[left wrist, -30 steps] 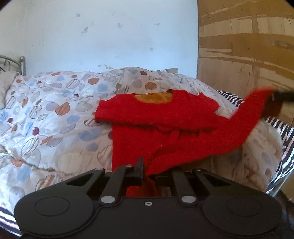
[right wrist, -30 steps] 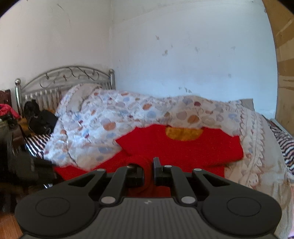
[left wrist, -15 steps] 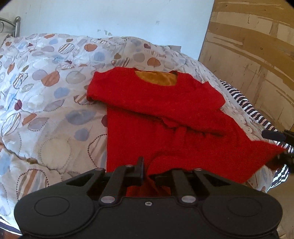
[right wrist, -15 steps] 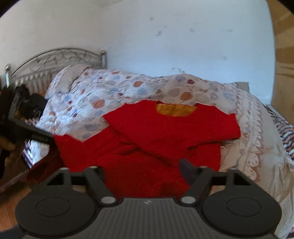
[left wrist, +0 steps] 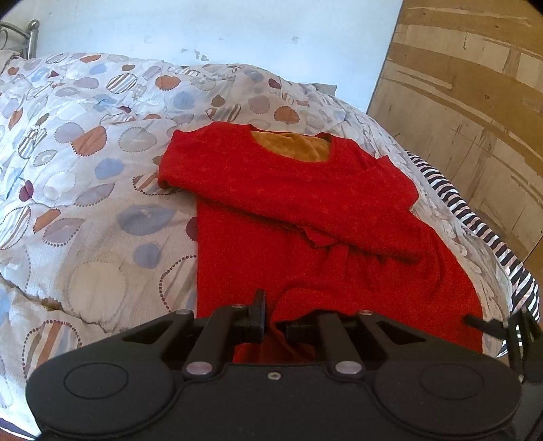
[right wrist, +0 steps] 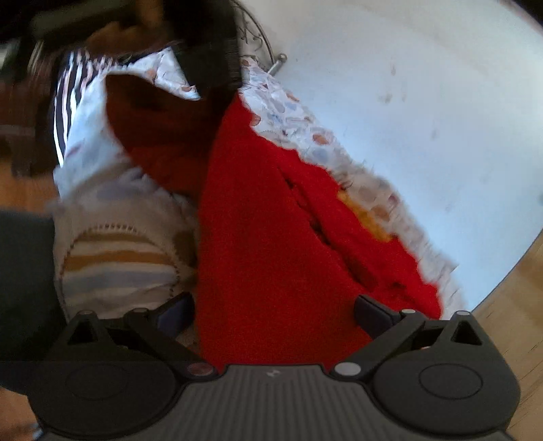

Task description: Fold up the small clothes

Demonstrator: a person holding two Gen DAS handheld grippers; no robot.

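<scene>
A red sweater (left wrist: pixel 305 210) with an orange lining at the neck (left wrist: pixel 292 149) lies on the bed, its sleeves folded across the chest. My left gripper (left wrist: pixel 275 319) is shut on the near hem, which bunches up between its fingers. At the right edge of the left wrist view my right gripper (left wrist: pixel 499 324) shows beside the sweater's right side. In the blurred, tilted right wrist view my right gripper (right wrist: pixel 273 312) has its jaws opening wide. The red sweater (right wrist: pixel 264 220) lies between them, and the pads do not press on it.
A white quilt (left wrist: pixel 85 203) printed with coloured circles covers the bed. A black and white striped sheet (left wrist: pixel 475 220) hangs along its right edge. A wooden board wall (left wrist: pixel 475 101) stands to the right, and a metal headboard post (left wrist: pixel 32 27) shows far left.
My right gripper let go of the sweater's corner, opened wide, sank and rolled over. The lifted right side of the sweater now lies flat. My left gripper stayed shut on the hem and shifted sideways.
</scene>
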